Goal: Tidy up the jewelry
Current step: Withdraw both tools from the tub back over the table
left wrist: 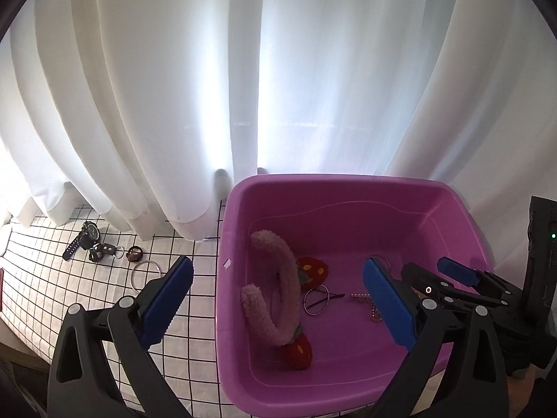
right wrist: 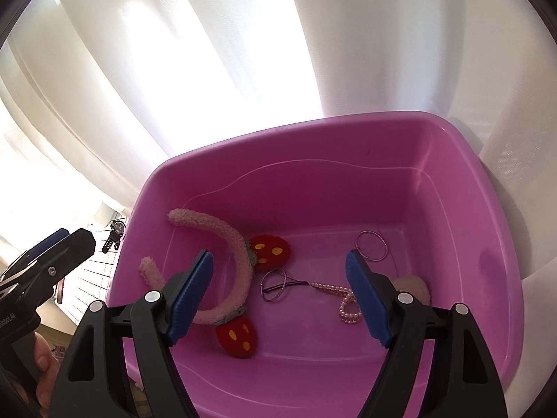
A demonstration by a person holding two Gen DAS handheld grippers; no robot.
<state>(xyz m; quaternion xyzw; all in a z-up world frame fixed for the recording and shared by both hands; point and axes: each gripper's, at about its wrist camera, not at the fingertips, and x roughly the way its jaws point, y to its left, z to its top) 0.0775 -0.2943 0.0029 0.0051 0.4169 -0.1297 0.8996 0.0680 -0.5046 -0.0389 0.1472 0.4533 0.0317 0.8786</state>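
Observation:
A purple plastic bin holds a pink fuzzy headband with red strawberry ears, a thin purple hoop, a pearl strand, a silver bangle and a beige fuzzy piece. My left gripper is open and empty, straddling the bin's left wall. My right gripper is open and empty above the bin's inside. On the grid cloth lie a black watch, a small key ring piece, a brown ring and a silver bangle.
White curtains hang right behind the bin and the cloth. The white cloth with black grid lines covers the table left of the bin. The right gripper's body shows in the left wrist view.

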